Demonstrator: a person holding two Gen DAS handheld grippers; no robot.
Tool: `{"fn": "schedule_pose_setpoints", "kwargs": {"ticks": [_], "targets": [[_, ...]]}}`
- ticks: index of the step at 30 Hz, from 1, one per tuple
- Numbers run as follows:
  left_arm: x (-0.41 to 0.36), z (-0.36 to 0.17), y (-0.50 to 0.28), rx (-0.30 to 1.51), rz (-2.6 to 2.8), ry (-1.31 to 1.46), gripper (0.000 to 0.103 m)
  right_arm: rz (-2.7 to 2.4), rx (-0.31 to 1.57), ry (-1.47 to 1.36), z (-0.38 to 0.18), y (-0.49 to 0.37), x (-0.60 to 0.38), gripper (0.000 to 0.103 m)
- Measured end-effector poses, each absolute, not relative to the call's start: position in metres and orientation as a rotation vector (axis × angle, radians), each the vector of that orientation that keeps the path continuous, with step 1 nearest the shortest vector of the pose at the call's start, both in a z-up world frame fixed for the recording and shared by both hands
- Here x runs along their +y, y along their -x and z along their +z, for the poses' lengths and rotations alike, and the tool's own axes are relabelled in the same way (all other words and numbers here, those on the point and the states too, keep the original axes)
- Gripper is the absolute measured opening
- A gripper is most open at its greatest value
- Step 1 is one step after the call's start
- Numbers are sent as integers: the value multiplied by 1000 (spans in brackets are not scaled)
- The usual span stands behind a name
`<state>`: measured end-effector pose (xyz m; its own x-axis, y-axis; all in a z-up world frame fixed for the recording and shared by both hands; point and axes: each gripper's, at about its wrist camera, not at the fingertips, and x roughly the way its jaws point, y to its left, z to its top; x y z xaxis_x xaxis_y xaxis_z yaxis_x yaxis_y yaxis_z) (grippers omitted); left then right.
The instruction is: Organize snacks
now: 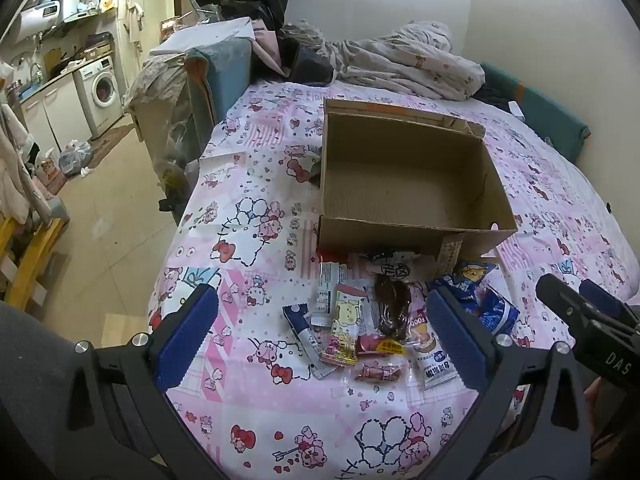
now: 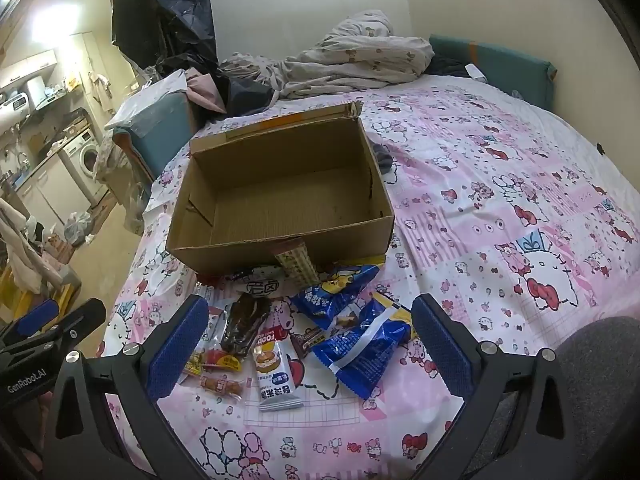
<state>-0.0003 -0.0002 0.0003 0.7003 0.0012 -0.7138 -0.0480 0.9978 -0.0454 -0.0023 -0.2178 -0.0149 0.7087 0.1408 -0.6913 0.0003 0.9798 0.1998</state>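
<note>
Left wrist view first: the left gripper (image 1: 320,332) hangs low over the bed, its blue-padded fingers (image 1: 188,332) spread wide with nothing between them but the snack pile lying below. Those snacks sit on the pink cartoon-print sheet (image 1: 248,216), bunched just in front of the cardboard box (image 1: 412,236). The box is brown, its top open and its inside bare corrugated card, with one flap standing up along the far side. Look at the pile: a navy-and-white stick pack (image 1: 306,336) on the left, a pale wrapper with a yellow bear (image 1: 346,328) beside it, a dark brown glossy snack in clear wrap (image 1: 392,310) in the middle, a small red packet (image 1: 378,346) under its near end, and a tan checked wrapper (image 1: 450,256) leaning against the box front.

Over to the right wrist view: the right gripper (image 2: 310,346) is released too, wide apart, hovering above the same heap. Two shiny blue bags (image 2: 360,340) with yellow print lie to the right, overlapping, and a white bar marked FOOD (image 2: 276,372) points toward the camera. A crumpled grey duvet (image 2: 356,60) lies heaped beyond the box.
</note>
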Motion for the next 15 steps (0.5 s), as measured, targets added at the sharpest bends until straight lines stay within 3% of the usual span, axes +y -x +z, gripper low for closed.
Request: {"fn": "schedule_pose_setpoints", "kwargs": {"ticks": [15], "targets": [[-3,0,0,799,25,56,103,74,793,-207,-17,0,-218,103]]}}
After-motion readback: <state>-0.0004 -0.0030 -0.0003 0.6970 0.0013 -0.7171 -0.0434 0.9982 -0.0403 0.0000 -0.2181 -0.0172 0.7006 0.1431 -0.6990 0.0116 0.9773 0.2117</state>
